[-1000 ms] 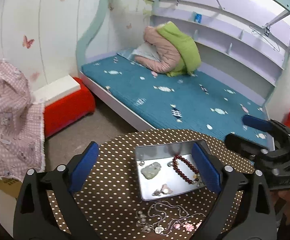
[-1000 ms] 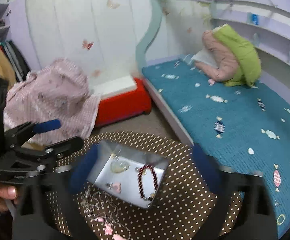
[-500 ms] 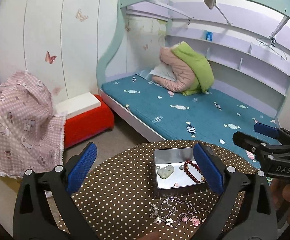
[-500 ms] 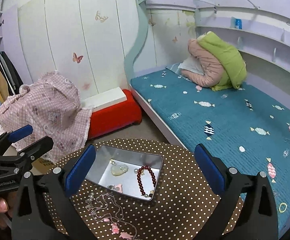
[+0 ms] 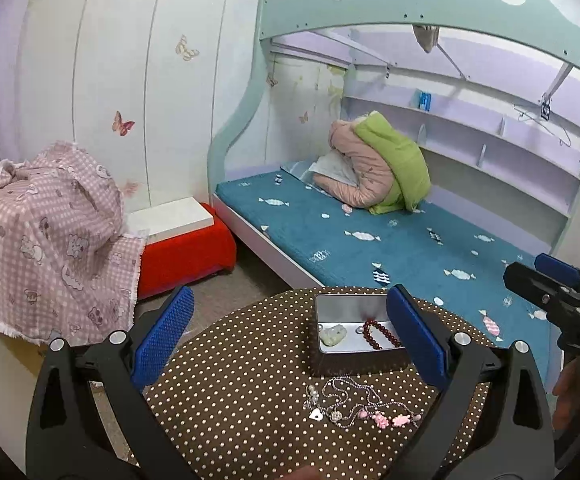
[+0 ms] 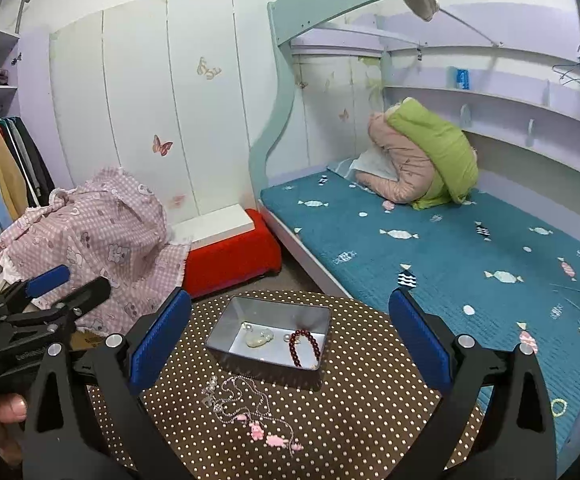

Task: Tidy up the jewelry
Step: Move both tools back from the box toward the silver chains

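Observation:
A silver metal box (image 5: 330,362) (image 6: 225,350) stands open on a round brown polka-dot table (image 5: 229,392) (image 6: 370,400). Inside lie a pale green pendant (image 5: 333,335) (image 6: 259,338), a dark red bead bracelet (image 5: 380,334) (image 6: 304,346) and small pearl pieces. A tangle of silver chains with pink charms (image 5: 360,404) (image 6: 249,408) lies on the cloth in front of the box. My left gripper (image 5: 290,344) is open and empty above the table, and it also shows in the right wrist view (image 6: 65,286). My right gripper (image 6: 290,344) is open and empty, and shows at the right of the left wrist view (image 5: 546,270).
A bed with a teal mattress (image 5: 390,240) (image 6: 450,248) runs behind and right of the table. A red stool with a white box (image 5: 181,248) (image 6: 229,248) and a pink checked cloth (image 5: 41,232) (image 6: 101,236) stand to the left on the floor.
Both grippers have drawn back and tilted up from the table, so the box and chains look smaller and lower. Both stayed open and empty.

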Motion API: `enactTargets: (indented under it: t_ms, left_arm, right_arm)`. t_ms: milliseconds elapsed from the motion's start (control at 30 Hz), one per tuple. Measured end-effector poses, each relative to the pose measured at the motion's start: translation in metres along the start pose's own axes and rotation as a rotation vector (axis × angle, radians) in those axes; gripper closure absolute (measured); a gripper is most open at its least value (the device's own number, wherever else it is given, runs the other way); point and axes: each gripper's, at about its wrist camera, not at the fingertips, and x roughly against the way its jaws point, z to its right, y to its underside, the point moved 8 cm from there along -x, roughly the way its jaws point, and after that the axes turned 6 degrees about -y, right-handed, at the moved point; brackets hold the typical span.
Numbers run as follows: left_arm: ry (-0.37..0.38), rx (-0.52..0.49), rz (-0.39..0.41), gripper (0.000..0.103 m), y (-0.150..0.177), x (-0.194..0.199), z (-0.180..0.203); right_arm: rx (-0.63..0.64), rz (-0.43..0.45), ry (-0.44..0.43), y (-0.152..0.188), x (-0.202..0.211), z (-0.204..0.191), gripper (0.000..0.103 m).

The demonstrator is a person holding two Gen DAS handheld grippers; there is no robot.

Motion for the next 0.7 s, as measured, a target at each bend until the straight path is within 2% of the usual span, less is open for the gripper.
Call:
enactTargets:
  t_ms: [200, 433, 700]
  left_arm:
    - [-0.031, 0.012, 0.03, 0.006, 0.009, 0.028, -0.012]
    - [-0.053, 0.043, 0.013, 0.006, 0.033, 0.042, -0.032]
    - [-0.072, 0.012, -0.001, 0.006, 0.061, 0.051, -0.037]
  right_arm:
    - [0.003, 0.022, 0.014, 0.006, 0.02, -0.004, 0.008]
    - [0.003, 0.043, 0.031, 0.014, 0.043, -0.007, 0.008]
    - [-0.013, 0.025, 0.036, 0.031, 0.051, -0.005, 0.008]
